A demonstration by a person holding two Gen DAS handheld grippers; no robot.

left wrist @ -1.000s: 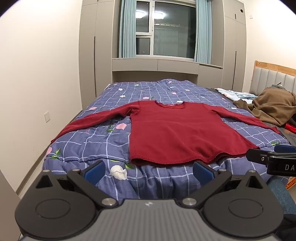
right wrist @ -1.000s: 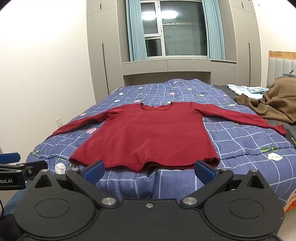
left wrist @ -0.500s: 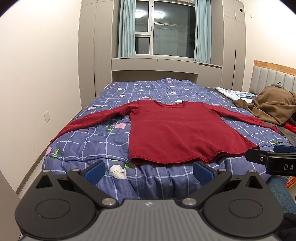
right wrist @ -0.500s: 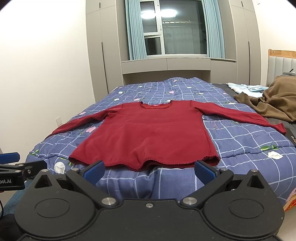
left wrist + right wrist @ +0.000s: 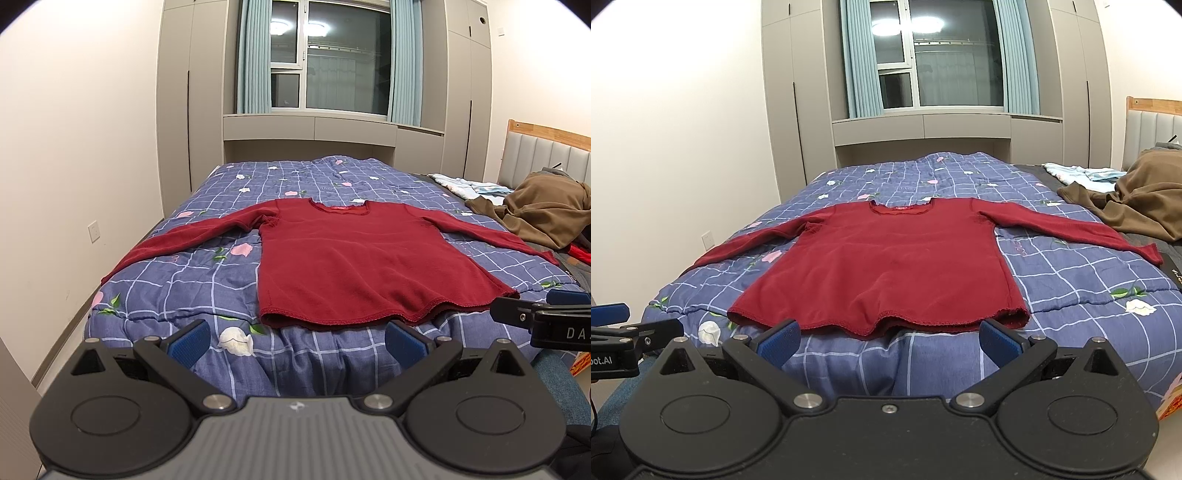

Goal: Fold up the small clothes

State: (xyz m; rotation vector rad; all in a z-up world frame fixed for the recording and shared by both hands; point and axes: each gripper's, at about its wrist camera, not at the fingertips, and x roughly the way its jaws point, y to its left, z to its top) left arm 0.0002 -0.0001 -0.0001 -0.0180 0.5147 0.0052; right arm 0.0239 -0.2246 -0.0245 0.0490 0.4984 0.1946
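Observation:
A dark red long-sleeved top [image 5: 354,266] [image 5: 890,269] lies flat on the bed, face up, both sleeves spread out to the sides and its hem toward me. My left gripper [image 5: 295,341] hovers open off the near edge of the bed, below the hem's left part. Open as well, my right gripper [image 5: 888,341] hangs just short of the hem's middle. Neither touches the cloth. Each gripper also shows at the side edge of the other's view.
The bed has a blue checked floral quilt [image 5: 177,280] [image 5: 1071,288]. A brown garment [image 5: 546,214] [image 5: 1145,206] and a pale blue cloth [image 5: 1078,173] lie at the right by the headboard [image 5: 543,151]. Wall to the left, wardrobes and window behind.
Both views have shifted only slightly; the top sits a little lower and nearer in the right wrist view. Both grippers stay open and the top has not moved.

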